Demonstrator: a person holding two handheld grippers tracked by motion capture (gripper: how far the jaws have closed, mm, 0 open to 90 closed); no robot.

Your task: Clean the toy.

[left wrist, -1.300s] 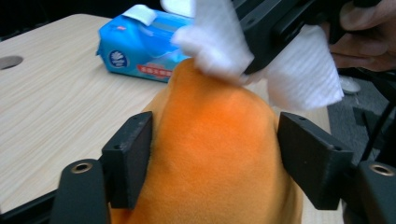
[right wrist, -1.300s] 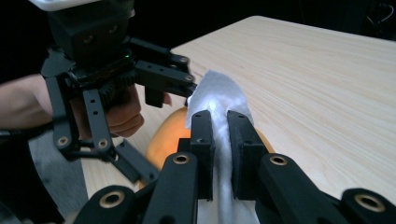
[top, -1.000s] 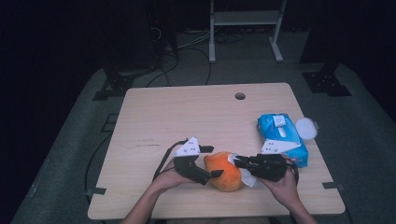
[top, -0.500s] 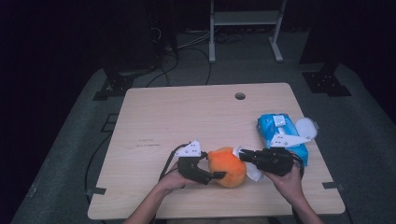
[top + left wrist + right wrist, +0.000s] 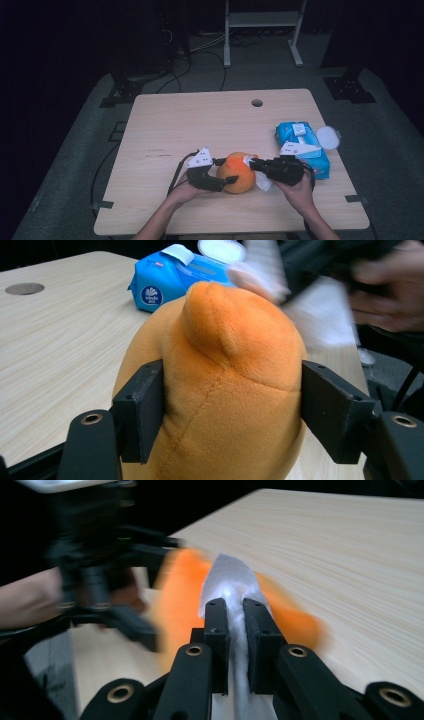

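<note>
A dark room with cables and a metal stand on the grey floor surrounds a pale wooden table (image 5: 200, 130), which has a round hole near its far edge. Near the front edge, at about seven o'clock from the table's middle, the left gripper (image 5: 220, 175) reaches in from the nine o'clock side of the orange plush toy (image 5: 239, 172). A second ago its jaws stood wide beside the toy; they have just been closing, and in the left gripper view both black pads (image 5: 142, 410) now press into the soft sides of the orange plush toy (image 5: 225, 385), clasping it. The toy sits on the table between the two grippers, roughly where it was before. From its three o'clock side the right gripper (image 5: 257, 164) comes in, its jaws clamped on a white wipe (image 5: 230, 585) that lies against the toy's top. At two o'clock from the toy rests a blue wipe pack (image 5: 302, 147), its lid flipped open.
</note>
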